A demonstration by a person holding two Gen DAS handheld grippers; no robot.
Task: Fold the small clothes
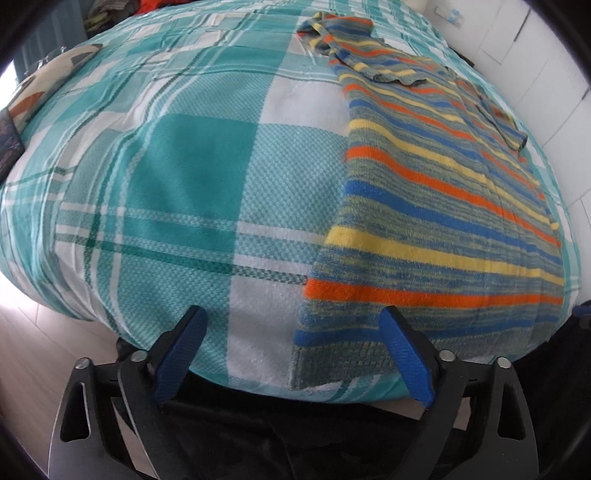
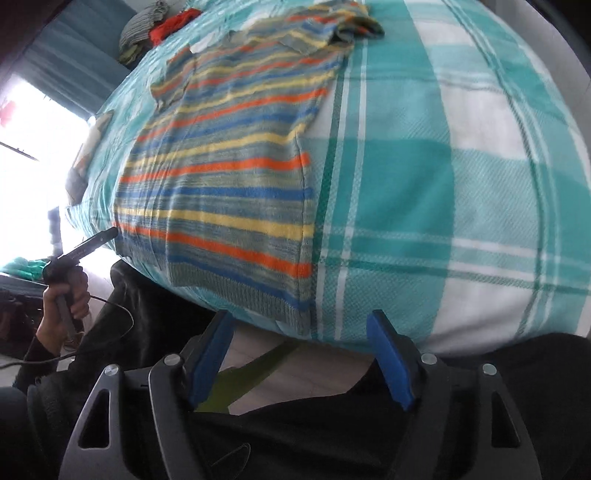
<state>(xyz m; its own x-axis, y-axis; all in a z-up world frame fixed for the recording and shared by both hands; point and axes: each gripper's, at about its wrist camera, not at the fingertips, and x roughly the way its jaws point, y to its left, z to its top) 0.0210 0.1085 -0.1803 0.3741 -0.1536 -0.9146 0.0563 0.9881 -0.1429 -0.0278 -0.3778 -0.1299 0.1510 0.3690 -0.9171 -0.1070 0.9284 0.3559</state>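
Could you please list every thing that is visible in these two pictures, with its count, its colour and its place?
striped sweater: one, orange, yellow, blue and grey-green stripes, flat on the bed, hem at the near edge.
bed cover: one, teal and white plaid, under the sweater.
clothes pile: one heap, grey and red, far end of the bed.
left gripper: blue pads, open, over the hem's left corner.
right gripper: blue pads, open, at the hem's right corner.
hand: one, holding the left gripper's handle.

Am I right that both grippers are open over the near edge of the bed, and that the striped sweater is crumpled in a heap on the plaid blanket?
Not quite: the striped sweater lies spread flat on the plaid blanket, as both wrist views show. The left gripper and right gripper are indeed open at the near edge.
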